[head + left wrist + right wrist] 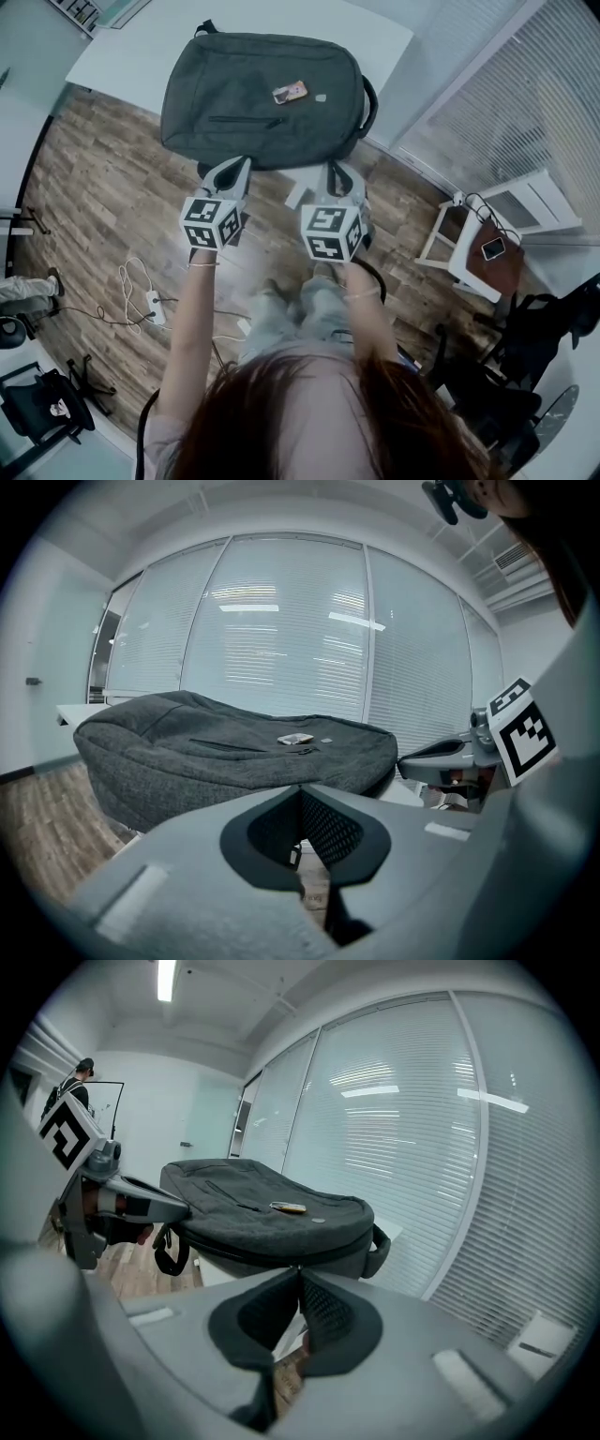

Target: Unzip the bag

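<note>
1. The bag [262,98], a grey fabric backpack, lies flat on the white table [122,52]. Its near edge is at the table's near edge, and it is zipped shut.
2. The left gripper [234,169] hangs just short of the bag's near edge. Its jaws are pressed together with nothing between them.
3. The right gripper [339,174] is beside it to the right, likewise closed and empty. Neither gripper touches the bag.
4. The bag looks soft and fairly light. The cloth would probably bunch or slide on the smooth table when pulled, rather than resist.
5. A front-pocket zipper [246,119] runs left to right across the top face, and its pull seems to sit at the right end.
6. The main zip seam [258,1252] follows the side wall. Its pull cannot be made out.
7. The best hold is likely one gripper pinching fabric or the carry handle [368,103] as an anchor. The other would nip the small pull tab, which is thin and may slip.
</note>
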The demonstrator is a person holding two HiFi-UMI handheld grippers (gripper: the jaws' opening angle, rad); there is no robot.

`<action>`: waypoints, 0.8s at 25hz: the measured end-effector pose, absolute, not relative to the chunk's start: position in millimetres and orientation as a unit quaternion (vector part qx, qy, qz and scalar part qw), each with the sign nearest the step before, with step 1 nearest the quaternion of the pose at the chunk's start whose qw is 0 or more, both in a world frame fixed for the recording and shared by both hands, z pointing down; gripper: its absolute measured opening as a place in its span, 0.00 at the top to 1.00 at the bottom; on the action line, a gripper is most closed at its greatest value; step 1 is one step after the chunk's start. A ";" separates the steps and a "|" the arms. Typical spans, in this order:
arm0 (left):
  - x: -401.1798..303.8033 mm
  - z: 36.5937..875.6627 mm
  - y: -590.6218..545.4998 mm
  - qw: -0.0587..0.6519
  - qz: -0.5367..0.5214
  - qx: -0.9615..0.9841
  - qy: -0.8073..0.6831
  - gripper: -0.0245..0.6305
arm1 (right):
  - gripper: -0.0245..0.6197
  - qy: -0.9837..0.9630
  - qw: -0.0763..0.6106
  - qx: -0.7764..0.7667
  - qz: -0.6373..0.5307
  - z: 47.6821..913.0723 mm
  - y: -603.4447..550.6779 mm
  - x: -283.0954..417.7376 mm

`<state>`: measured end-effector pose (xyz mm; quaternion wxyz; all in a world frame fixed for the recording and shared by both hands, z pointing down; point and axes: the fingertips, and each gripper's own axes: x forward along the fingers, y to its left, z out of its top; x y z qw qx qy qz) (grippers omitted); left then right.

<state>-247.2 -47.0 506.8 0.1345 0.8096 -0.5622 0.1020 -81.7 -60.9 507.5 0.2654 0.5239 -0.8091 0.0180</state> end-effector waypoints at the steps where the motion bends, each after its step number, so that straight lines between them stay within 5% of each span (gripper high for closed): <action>1: -247.3 507.0 -47.2 0.134 0.102 0.808 -0.564 0.95 | 0.95 -0.810 0.266 0.522 0.017 507.6 -62.6 -80.3; 20: -245.9 506.8 -48.1 0.126 0.108 0.784 -0.597 0.95 | 0.95 -0.835 0.260 0.485 -0.005 500.7 -88.1 -55.6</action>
